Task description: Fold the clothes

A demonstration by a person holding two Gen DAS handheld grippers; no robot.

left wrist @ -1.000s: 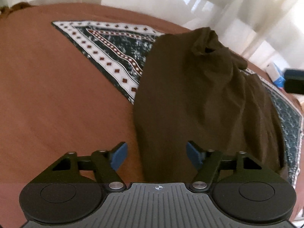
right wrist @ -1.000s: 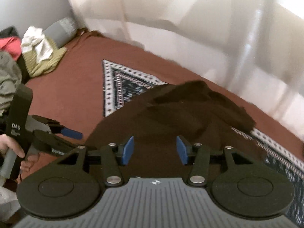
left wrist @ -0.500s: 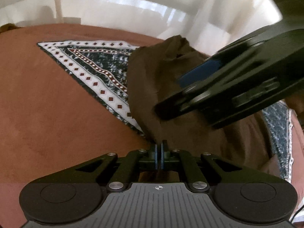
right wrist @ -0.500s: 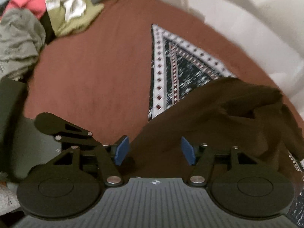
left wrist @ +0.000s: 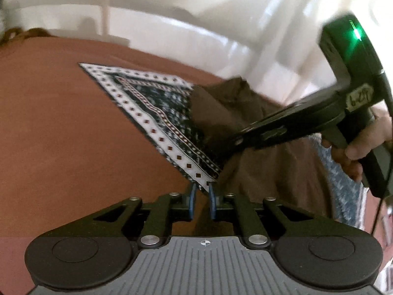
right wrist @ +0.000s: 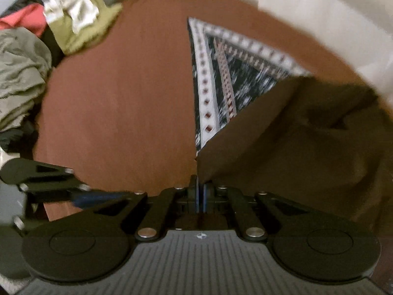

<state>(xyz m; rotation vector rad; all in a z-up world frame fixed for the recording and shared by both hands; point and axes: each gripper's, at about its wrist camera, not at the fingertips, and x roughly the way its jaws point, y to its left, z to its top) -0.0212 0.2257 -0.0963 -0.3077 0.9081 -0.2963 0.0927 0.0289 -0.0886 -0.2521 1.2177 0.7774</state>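
Left wrist view: low over the brown bedcover (left wrist: 73,135), facing 12 o'clock toward white curtains (left wrist: 184,12); patterned cloth (left wrist: 157,108) near.
Right wrist view: close above the same bedcover, facing 12 o'clock; clothes pile (right wrist: 36,36) at 10 o'clock.
Shared: patterned cloth, dark brown garment (right wrist: 294,135), bedcover.

Black grippers, blue-padded fingers (left wrist: 212,204), silver screws, ribbed grey housing, green indicator light.

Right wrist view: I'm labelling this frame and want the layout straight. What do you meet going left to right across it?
Pile of clothes → bare brown bedspread → patterned cloth → dark brown garment, whose near corner the right gripper pinches.
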